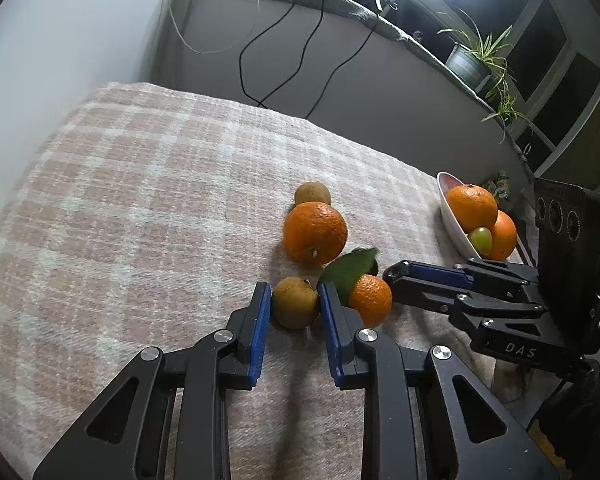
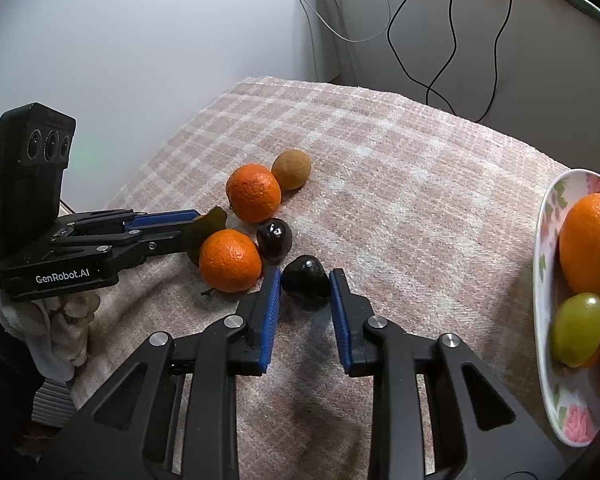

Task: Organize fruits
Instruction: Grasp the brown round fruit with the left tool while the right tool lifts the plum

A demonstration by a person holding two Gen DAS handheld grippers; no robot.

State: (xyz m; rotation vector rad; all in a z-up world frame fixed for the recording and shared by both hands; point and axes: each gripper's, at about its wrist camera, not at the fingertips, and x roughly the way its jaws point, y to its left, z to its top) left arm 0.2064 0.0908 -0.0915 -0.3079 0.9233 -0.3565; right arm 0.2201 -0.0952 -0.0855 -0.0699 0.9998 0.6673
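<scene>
My left gripper [image 1: 294, 300] is clamped on a small brownish-yellow fruit [image 1: 295, 302], pads pressed to both its sides, on the checked blanket [image 1: 140, 200]. My right gripper [image 2: 305, 280] is likewise shut on a small dark fruit [image 2: 306, 280] lying on the same blanket. Just beside them sits a small orange [image 2: 230, 260] with a green leaf [image 1: 350, 270], and a second dark fruit [image 2: 275, 239] touches it. Farther back lie a bigger orange [image 1: 315, 233] and another brownish fruit [image 1: 312, 193], touching each other. Toward the blanket's right edge, a flowered white dish [image 2: 548, 240] holds oranges [image 2: 592, 256] and a green grape [image 2: 578, 328].
</scene>
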